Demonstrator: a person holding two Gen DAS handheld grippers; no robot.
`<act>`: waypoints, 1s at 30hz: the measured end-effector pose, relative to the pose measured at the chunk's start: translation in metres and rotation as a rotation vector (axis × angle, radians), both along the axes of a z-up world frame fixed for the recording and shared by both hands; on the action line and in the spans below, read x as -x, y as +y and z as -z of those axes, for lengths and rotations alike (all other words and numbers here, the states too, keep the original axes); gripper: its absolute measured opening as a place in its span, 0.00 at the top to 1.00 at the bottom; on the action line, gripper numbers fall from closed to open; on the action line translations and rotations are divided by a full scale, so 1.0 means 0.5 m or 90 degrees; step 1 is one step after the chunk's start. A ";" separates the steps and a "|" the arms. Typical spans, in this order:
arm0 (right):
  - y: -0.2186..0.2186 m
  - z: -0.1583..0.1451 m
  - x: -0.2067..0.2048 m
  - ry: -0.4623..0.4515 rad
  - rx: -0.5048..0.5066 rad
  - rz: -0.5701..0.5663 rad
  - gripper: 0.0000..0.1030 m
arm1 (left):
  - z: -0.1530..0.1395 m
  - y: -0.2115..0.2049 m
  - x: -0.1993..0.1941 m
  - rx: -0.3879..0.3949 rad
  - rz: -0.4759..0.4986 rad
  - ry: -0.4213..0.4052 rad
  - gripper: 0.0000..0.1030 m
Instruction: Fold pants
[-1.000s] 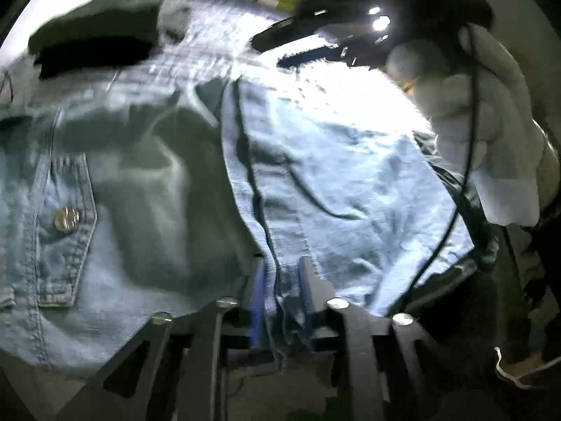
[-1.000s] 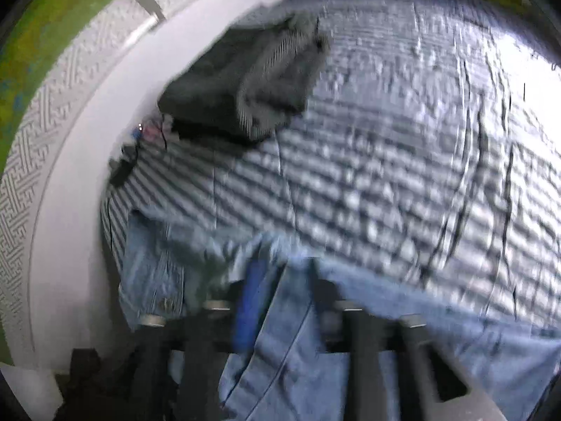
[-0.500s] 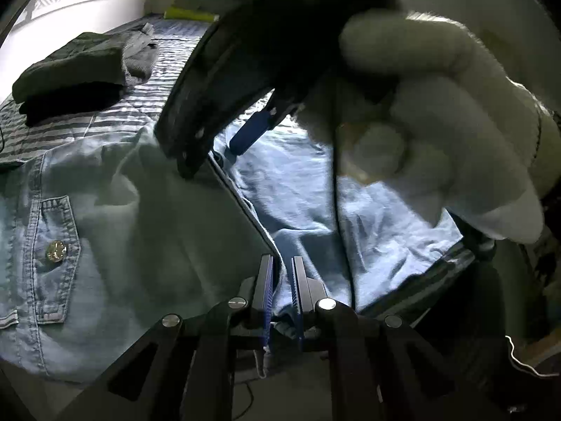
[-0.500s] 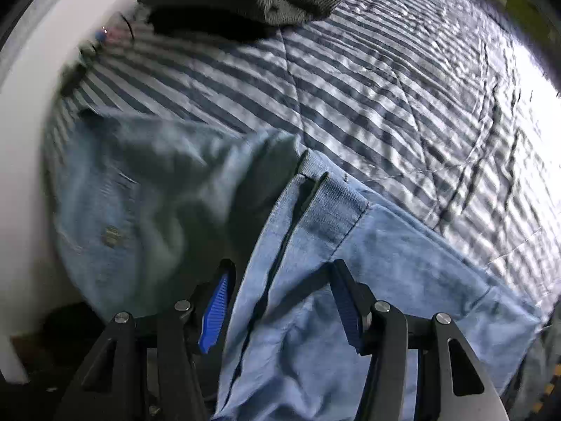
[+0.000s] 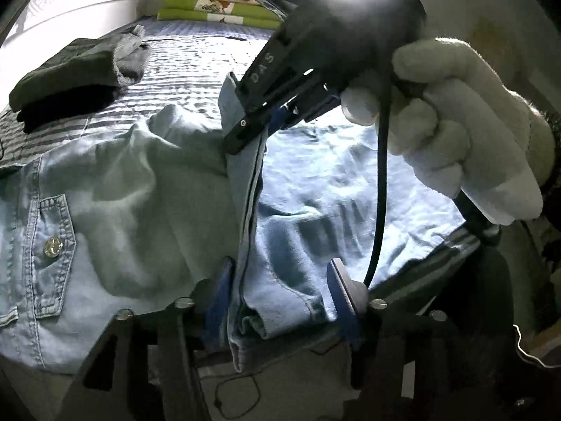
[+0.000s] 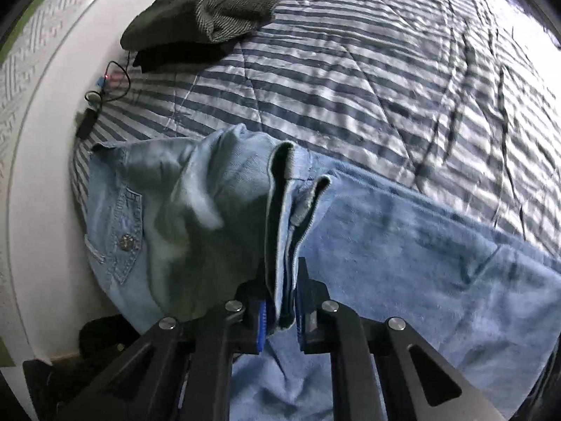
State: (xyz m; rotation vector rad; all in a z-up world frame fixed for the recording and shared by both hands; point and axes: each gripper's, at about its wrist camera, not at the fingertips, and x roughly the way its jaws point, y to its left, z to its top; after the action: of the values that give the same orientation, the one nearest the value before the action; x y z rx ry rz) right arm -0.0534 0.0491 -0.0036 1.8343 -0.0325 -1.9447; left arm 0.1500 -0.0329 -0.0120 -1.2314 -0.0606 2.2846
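The left gripper (image 5: 280,294) has let go, opening around the pants (image 5: 147,210) hem; the right gripper (image 6: 280,319) closes, pinching the folded edge – grip handed over

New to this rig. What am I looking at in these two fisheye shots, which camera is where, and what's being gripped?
No robot arm here: a person holds a two-finger gripper in each hand, with a fisheye camera on each looking forward along its fingers. The dark struts at the bottom of each picture are that gripper's own frame.

Left wrist view: the left gripper has its jaws opening, the hem of the light blue jeans between them but not pinched. Above, a white-gloved hand holds the right gripper.

Right wrist view: the right gripper is closing on a bunched fold of the jeans.

The jeans lie on a striped bedcover, with a dark folded garment behind them.
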 end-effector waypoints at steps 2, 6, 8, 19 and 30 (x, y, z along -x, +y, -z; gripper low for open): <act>0.009 -0.016 -0.003 0.003 0.012 0.012 0.90 | 0.008 0.008 0.005 0.041 -0.015 0.000 0.94; 0.023 -0.038 -0.003 0.026 0.034 0.043 0.94 | -0.006 0.005 0.003 0.012 -0.023 0.011 0.94; 0.027 -0.059 -0.007 0.042 0.047 0.051 0.94 | -0.021 0.005 -0.002 0.001 -0.020 0.022 0.94; -0.048 -0.209 -0.032 0.144 0.076 0.039 0.95 | -0.119 -0.105 -0.011 -0.077 -0.056 0.072 0.95; -0.338 -0.201 -0.013 0.149 0.056 -0.067 0.95 | -0.106 -0.362 -0.032 -0.069 -0.192 0.068 0.95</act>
State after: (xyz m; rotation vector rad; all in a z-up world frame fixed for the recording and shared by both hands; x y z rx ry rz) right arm -0.0467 -0.1202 0.0967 1.5131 0.0499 -2.0362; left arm 0.1662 -0.2139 0.0411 -1.1049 -0.3482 2.5625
